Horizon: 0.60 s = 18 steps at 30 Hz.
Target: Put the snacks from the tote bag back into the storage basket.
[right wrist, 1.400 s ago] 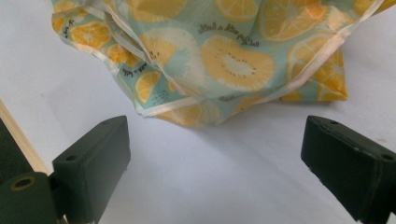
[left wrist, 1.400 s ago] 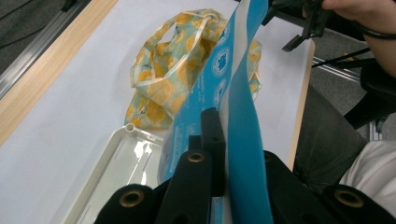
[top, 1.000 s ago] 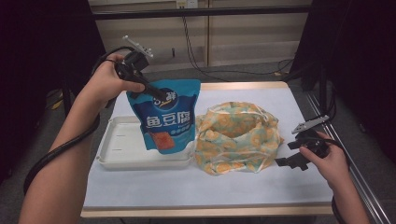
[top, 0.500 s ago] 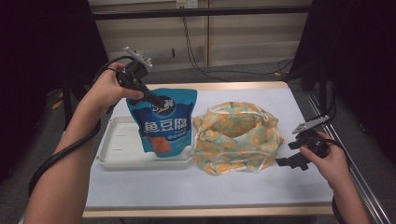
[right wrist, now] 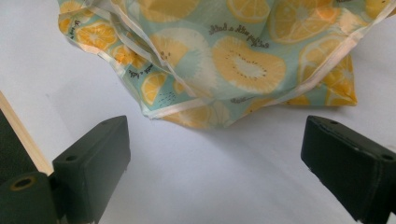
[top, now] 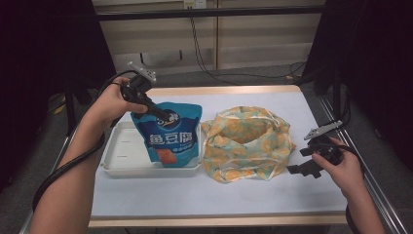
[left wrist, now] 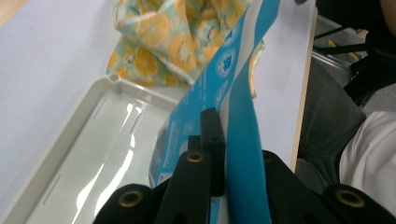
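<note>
A blue snack pouch (top: 169, 136) with white characters hangs upright, its bottom edge down in the white tray (top: 122, 163). My left gripper (top: 164, 115) is shut on the pouch's top edge; in the left gripper view the blue pouch (left wrist: 233, 116) is pinched between the black jaws, above the tray (left wrist: 88, 154). An orange-patterned fabric bag (top: 246, 141) lies crumpled to the right of the tray. My right gripper (top: 292, 170) rests on the table by the bag's right side, jaws open. In the right gripper view the bag (right wrist: 224, 60) lies just beyond the spread jaws.
The pale blue table top (top: 204, 195) has a wooden front edge. Cables (top: 204, 53) trail behind the far edge. A metal frame rail (top: 377, 190) runs along the right side. A person's lap shows in the left gripper view.
My left hand has lowered the pouch, so its bottom now sits deeper in the tray. The right hand and the fabric bag have stayed put.
</note>
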Available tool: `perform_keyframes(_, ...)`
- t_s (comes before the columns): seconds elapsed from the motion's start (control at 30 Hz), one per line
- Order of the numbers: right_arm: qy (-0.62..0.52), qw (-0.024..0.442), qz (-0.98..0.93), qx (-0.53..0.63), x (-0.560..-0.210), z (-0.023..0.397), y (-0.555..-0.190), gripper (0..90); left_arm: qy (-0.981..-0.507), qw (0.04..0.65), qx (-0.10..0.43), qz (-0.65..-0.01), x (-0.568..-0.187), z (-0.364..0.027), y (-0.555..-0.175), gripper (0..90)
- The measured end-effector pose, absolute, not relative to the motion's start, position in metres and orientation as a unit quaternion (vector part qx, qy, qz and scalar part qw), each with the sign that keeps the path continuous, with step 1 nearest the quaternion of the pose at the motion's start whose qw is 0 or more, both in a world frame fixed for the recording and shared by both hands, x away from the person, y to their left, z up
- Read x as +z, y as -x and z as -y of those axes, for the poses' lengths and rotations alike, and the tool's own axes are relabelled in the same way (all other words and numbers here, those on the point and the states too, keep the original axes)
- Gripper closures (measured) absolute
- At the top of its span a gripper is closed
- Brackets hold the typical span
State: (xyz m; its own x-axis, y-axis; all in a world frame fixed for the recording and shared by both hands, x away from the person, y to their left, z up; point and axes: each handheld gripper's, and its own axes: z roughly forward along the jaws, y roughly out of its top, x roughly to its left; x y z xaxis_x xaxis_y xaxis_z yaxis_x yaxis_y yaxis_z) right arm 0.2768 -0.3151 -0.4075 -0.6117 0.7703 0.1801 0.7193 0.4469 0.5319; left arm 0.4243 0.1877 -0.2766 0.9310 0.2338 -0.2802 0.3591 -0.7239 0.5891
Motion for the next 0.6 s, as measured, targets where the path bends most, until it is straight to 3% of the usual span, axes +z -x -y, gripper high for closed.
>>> perform_keyframes(0.1,-0.437,0.046,-0.851,0.288,-0.408,0.315,-0.277,8.2,-0.920,0.337,-0.102,-0.173,-0.274,-0.194,-0.423,86.1)
perform_keyframes(0.27,-0.436,0.045,-0.851,0.288,-0.408,0.315,-0.277,8.2,-0.927,0.312,-0.064,-0.197,-0.271,-0.202,-0.418,52.2)
perform_keyframes(0.37,-0.434,0.046,-0.853,0.287,-0.408,0.316,-0.277,8.2,-0.923,0.315,-0.044,-0.218,-0.272,-0.209,-0.413,40.5)
perform_keyframes(0.6,-0.441,0.048,-0.849,0.287,-0.408,0.317,-0.275,8.2,-0.924,0.296,-0.006,-0.242,-0.280,-0.234,-0.402,25.4)
